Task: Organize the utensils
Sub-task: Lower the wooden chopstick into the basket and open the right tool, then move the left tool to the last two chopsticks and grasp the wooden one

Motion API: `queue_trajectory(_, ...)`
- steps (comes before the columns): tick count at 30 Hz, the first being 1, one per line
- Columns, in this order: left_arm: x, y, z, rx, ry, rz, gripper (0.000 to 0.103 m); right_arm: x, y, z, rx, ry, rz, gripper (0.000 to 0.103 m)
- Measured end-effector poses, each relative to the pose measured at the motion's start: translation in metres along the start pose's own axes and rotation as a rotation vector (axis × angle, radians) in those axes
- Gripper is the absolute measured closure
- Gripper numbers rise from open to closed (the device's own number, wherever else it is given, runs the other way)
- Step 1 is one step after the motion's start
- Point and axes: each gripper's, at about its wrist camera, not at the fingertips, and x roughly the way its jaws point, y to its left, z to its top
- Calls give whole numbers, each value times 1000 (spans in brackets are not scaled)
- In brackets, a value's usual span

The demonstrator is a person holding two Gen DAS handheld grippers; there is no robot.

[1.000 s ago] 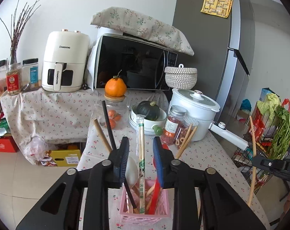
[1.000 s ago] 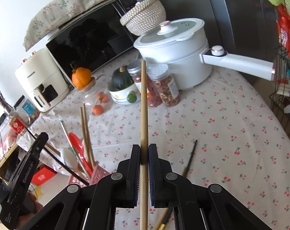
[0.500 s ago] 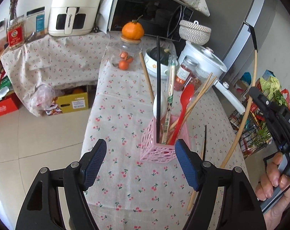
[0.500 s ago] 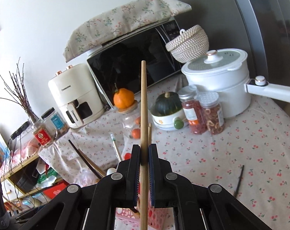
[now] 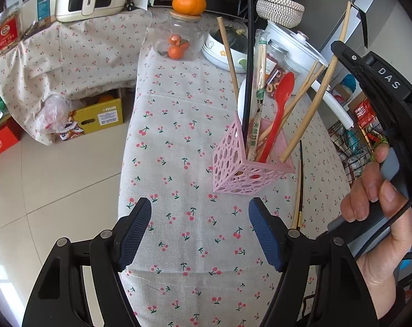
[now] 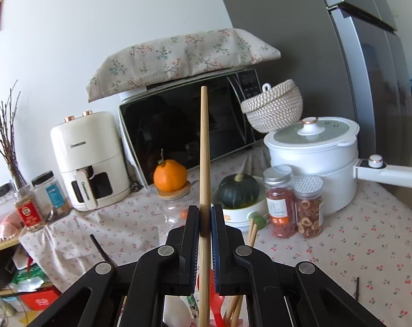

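Clamping a single wooden chopstick [image 6: 204, 147] near mid-length, the right gripper [image 6: 205, 218] is seen with its jaws closed flat on the shaft, the stick being held near upright with its upper end toward 12 o'clock in the right wrist view. In the left wrist view the same chopstick [image 5: 315, 96] is seen slanting down so that its lower tip sits at the right rim of the pink holder [image 5: 249, 160], at about 1 o'clock from the left gripper [image 5: 200, 231]. The left gripper is held with jaws wide apart and nothing between them, above the cherry-print tablecloth [image 5: 178, 125]. The chopstick is judged light, stiff and smooth, so rotation or slip between flat pads is to be expected; a hold near the middle, as shown, is considered suitable. The holder is judged light and easily tipped or pushed by a sideways load from the stick. It already contains a red spoon [image 5: 276, 111], a black chopstick [image 5: 248, 62] and further sticks. Two loose chopsticks [image 5: 300, 188] lie on the cloth just beside the holder, at 3 o'clock from it.
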Motion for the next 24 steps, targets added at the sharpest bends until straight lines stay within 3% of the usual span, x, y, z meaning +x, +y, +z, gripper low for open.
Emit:
queue_trajectory(4, 2, -1, 0, 11, 6, 18, 27, 15, 8, -19, -51, 14, -49, 99)
queue_trajectory(7, 3, -3, -1, 34, 10, 25, 27, 20, 4, -30, -19, 80, -19, 97)
queue_trajectory(10, 6, -5, -3, 41, 25, 26, 27, 11, 0, -25, 4, 101, 20, 87)
queue_trajectory(13, 8, -9, -5, 46, 34, 17, 27, -1, -9, -17, 15, 132, 58, 68)
queue_trajectory(17, 11, -21, -12, 76, 50, 11, 26, -18, -39, -5, 122, 207, 85, 50)
queue_trajectory(20, 16, -33, -19, 107, 71, 10, 26, -23, -70, -1, 214, 270, 72, 37)
queue_trajectory(24, 21, -52, -29, 161, 91, 5, 25, -18, -109, -7, 237, 377, -20, 32)
